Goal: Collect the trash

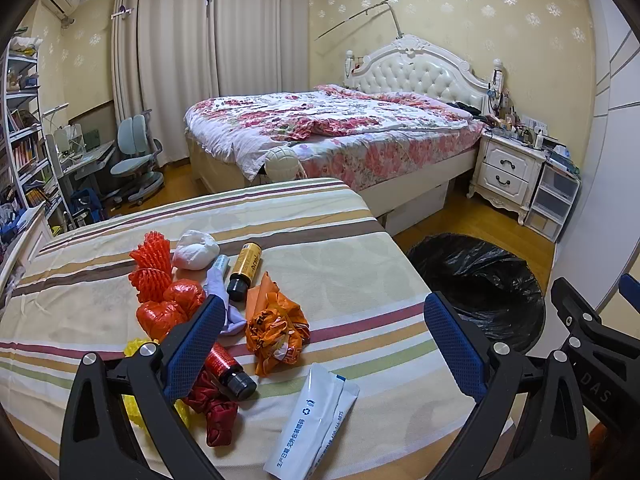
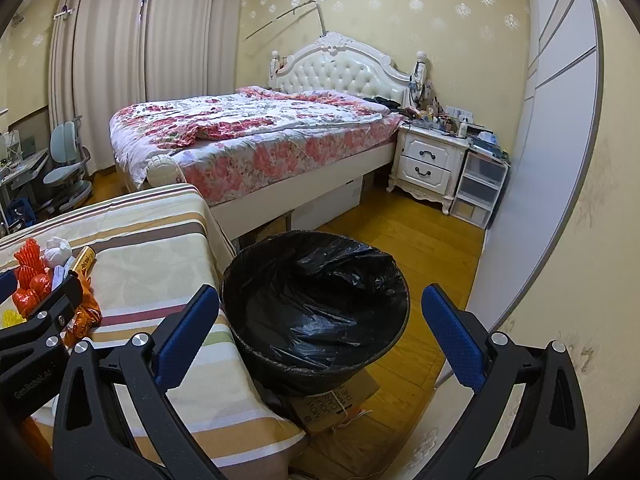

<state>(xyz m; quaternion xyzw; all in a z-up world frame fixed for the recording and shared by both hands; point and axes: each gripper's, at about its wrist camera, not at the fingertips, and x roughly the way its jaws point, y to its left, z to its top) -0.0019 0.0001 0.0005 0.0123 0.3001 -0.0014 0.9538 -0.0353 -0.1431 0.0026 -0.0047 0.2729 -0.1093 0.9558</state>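
Striped table edge just beside lined bin; floor beyond looks clear.

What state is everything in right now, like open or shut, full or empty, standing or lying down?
Left gripper: jaws wide open, holding nothing.
Right gripper: jaws wide open, holding nothing.
Trash bin: upright, black liner open, looks empty.
Gold bottle: lying down, capped.
Red bottle: lying down, capped.
Orange bag: crumpled.
White wad: balled up.
White packet: lying flat.
Curtains: drawn shut.
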